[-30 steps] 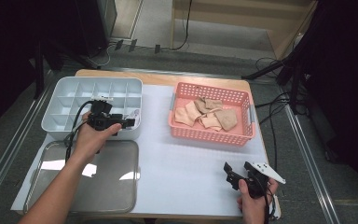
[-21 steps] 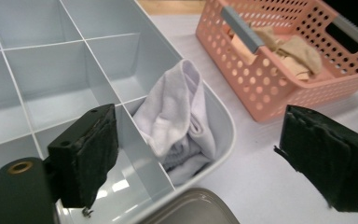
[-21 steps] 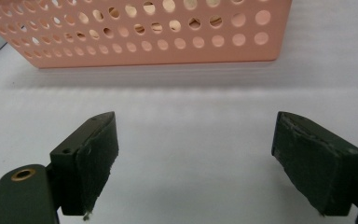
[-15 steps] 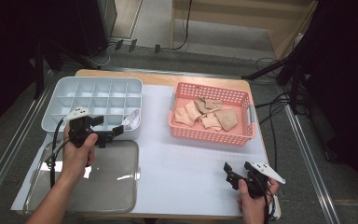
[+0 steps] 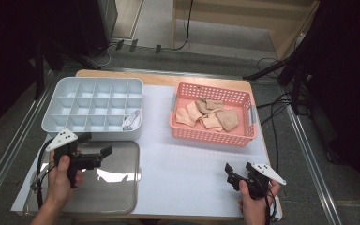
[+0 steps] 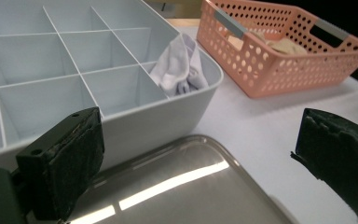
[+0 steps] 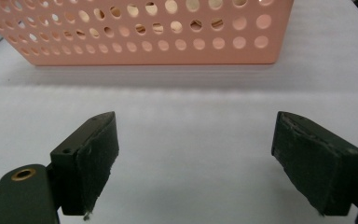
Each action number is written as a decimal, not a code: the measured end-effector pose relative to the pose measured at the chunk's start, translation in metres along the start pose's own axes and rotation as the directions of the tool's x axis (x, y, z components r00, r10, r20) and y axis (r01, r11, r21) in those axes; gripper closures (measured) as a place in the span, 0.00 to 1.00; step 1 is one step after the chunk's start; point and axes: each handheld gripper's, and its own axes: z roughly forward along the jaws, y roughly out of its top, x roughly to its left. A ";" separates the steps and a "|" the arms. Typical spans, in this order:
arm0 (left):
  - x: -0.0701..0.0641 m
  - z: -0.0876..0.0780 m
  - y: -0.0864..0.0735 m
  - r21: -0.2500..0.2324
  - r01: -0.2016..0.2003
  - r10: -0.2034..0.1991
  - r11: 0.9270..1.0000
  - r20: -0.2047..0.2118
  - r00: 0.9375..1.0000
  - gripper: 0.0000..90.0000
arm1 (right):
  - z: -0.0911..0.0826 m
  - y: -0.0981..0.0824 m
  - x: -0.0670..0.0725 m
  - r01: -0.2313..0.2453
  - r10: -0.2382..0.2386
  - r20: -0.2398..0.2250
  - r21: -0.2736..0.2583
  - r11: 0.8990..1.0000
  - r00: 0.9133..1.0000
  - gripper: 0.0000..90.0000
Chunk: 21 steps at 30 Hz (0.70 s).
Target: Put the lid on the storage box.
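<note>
**One sock binned, the rest waiting**

A white sock (image 5: 132,120) lies in a front corner cell of the grey divider box (image 5: 93,84). Roughly five beige socks (image 5: 208,115) remain in the pink basket (image 5: 213,136) (overlapping, so a grab could lift two). Left gripper (image 5: 97,150), over the steel tray (image 5: 122,197), and right gripper (image 5: 228,172) both gape wide, holding nothing.

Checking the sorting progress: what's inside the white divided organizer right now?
The white divided organizer holds one pale folded cloth in its near corner compartment on the basket side. The other compartments look empty. What the cloth covers can't be seen.
</note>
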 end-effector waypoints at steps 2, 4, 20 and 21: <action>0.000 -0.006 -0.008 -0.023 0.006 -0.007 1.000 -0.008 1.000 0.02 | 0.000 0.000 0.001 0.007 -0.007 0.006 0.001 1.000 1.000 0.16; 0.001 -0.007 -0.013 -0.016 0.020 -0.020 1.000 -0.013 1.000 0.02 | 0.000 0.000 0.000 -0.009 0.009 0.009 -0.003 1.000 1.000 0.16; 0.009 -0.013 -0.035 -0.012 0.038 -0.039 0.999 -0.087 0.995 0.02 | -0.004 0.003 -0.008 -0.075 0.074 -0.011 -0.022 0.997 0.997 0.16; 0.009 -0.013 -0.035 -0.012 0.038 -0.039 0.999 -0.087 0.995 0.02 | -0.004 0.004 -0.010 -0.084 0.084 -0.027 -0.010 0.996 0.996 0.16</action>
